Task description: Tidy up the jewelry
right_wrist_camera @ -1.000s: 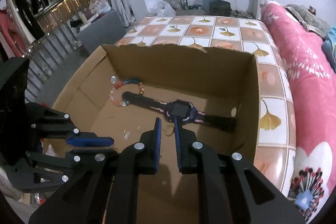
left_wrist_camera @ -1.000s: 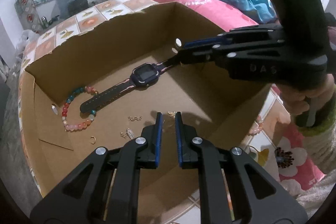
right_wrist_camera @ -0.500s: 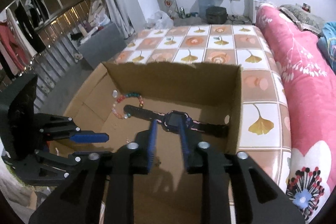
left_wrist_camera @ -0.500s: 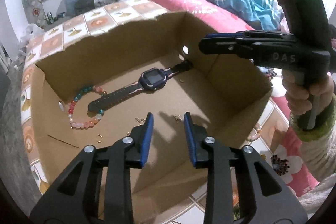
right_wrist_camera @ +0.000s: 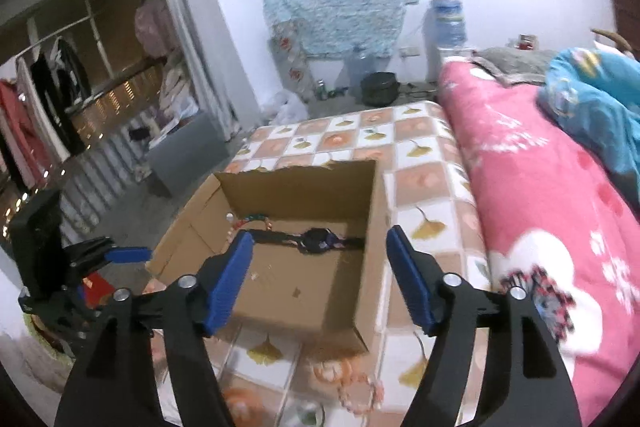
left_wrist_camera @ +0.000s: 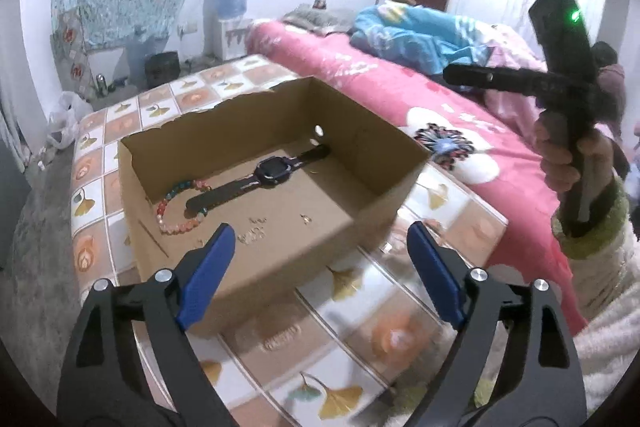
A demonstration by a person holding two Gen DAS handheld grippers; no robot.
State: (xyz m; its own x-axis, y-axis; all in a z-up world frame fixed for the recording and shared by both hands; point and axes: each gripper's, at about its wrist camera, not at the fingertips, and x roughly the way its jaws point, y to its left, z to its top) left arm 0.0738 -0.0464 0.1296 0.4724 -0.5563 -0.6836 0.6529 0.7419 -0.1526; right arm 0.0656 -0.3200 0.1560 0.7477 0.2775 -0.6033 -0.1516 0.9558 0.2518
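Both grippers, left (left_wrist_camera: 318,241) and right (right_wrist_camera: 318,253), gaping wide, gripping nothing, hovering above cardboard box (left_wrist_camera: 372,179); watch (left_wrist_camera: 274,171) lying at 12 o'clock.

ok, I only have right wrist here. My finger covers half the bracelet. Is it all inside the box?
Observer: Yes. The left wrist view shows the bead bracelet whole, lying flat on the floor of the cardboard box, with one strap end of the watch inside its loop.
Operator: Left gripper state? I only see it side-on.
Observer: The left gripper has its jaws wide apart with nothing between them, on the near side of the box.
Operator: Any loose bits?
Observer: Small gold pieces lie scattered near the front wall, too small to identify.
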